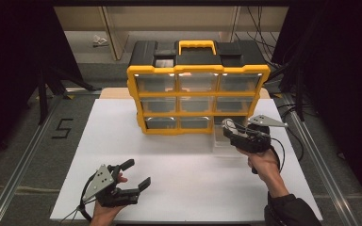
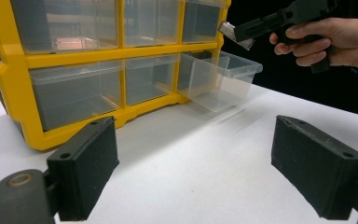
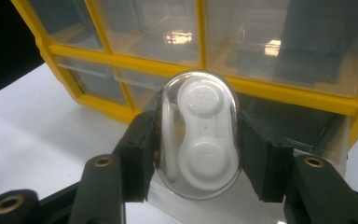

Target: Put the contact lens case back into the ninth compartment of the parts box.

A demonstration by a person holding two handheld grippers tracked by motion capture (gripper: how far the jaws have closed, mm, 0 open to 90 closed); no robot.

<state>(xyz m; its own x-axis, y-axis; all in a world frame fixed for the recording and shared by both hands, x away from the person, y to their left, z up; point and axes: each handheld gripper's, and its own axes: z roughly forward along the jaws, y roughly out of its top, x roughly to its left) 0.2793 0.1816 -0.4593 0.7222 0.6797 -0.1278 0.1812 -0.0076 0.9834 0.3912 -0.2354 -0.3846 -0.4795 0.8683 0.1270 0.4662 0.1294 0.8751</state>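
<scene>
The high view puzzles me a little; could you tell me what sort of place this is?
Probably a recording lab or workshop bay: a white table in a metal frame, dark curtains at both sides, and a floor marking that reads 5.

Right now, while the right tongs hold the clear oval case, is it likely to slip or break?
The clear oval case looks like smooth, glossy hard plastic, so it may slip between the right tongs, which touch only its curved sides. It seems stiff and probably light, since it looks thin-walled. It might crack under a harder squeeze.

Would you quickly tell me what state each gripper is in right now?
Left gripper: open, holding nothing.
Right gripper: shut on a clear oval case.
</scene>
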